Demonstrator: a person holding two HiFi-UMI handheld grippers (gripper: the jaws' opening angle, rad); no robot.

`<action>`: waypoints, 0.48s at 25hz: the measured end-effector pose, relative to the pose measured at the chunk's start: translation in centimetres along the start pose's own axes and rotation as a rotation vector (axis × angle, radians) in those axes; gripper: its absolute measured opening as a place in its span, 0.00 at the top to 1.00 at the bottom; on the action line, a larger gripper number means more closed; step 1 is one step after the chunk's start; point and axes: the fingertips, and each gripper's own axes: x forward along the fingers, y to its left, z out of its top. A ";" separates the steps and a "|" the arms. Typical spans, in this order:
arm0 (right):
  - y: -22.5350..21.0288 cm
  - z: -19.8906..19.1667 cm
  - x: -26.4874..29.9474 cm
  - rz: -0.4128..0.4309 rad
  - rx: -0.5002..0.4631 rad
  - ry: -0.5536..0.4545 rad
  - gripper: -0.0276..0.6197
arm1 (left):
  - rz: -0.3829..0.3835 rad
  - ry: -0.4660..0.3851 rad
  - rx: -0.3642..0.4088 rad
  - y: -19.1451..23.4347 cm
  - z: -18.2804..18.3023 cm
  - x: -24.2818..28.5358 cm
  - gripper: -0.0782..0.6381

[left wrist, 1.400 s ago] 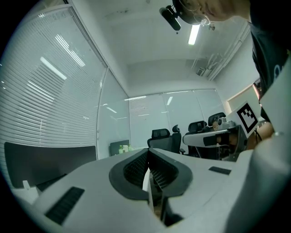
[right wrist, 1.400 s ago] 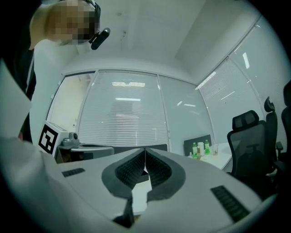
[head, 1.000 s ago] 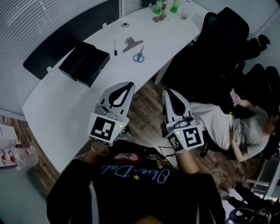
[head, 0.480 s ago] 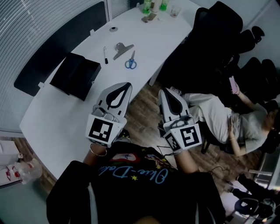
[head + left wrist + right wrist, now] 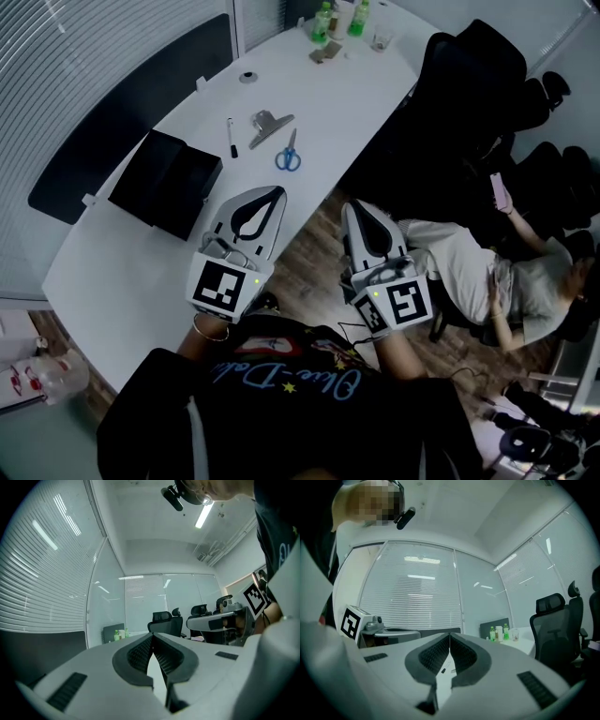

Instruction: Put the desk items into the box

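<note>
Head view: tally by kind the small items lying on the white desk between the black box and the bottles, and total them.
Black marker pen: 1
Silver metal binder clip: 1
Blue-handled scissors: 1
Small round grey item, kind unclear: 1
Total: 4

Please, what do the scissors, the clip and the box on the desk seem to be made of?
Scissors: blue loop handles, likely plastic; thin grey blades, probably steel.
Clip: dull silver-grey all over, so probably metal, though it is small in the picture.
Box: matt black with flat faces and straight edges; it could be cardboard or plastic, the look leaves this open.
</note>
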 end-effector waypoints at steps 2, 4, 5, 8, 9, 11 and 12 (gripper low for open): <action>0.3 -0.1 1.1 0.001 -0.003 0.003 0.94 | 0.001 -0.004 -0.001 1.1 -0.3 0.1 0.88; 0.6 -0.4 2.2 0.002 -0.007 0.010 0.94 | 0.006 -0.004 -0.006 2.3 -0.6 0.1 0.88; 0.7 -0.5 2.7 0.000 -0.009 0.014 0.94 | 0.009 -0.006 -0.010 2.9 -0.7 0.1 0.88; 1.1 -0.9 4.0 -0.011 -0.016 0.023 0.94 | 0.011 -0.010 -0.022 4.5 -1.4 0.1 0.88; 1.2 -1.0 4.3 -0.017 -0.016 0.027 0.94 | 0.009 -0.009 -0.027 4.9 -1.6 0.1 0.88; 1.4 -1.4 4.9 -0.029 -0.006 0.039 0.94 | 0.002 -0.008 -0.035 5.5 -2.1 0.1 0.88; 1.5 -1.6 5.2 -0.034 -0.001 0.048 0.94 | -0.001 -0.008 -0.038 5.8 -2.3 0.1 0.88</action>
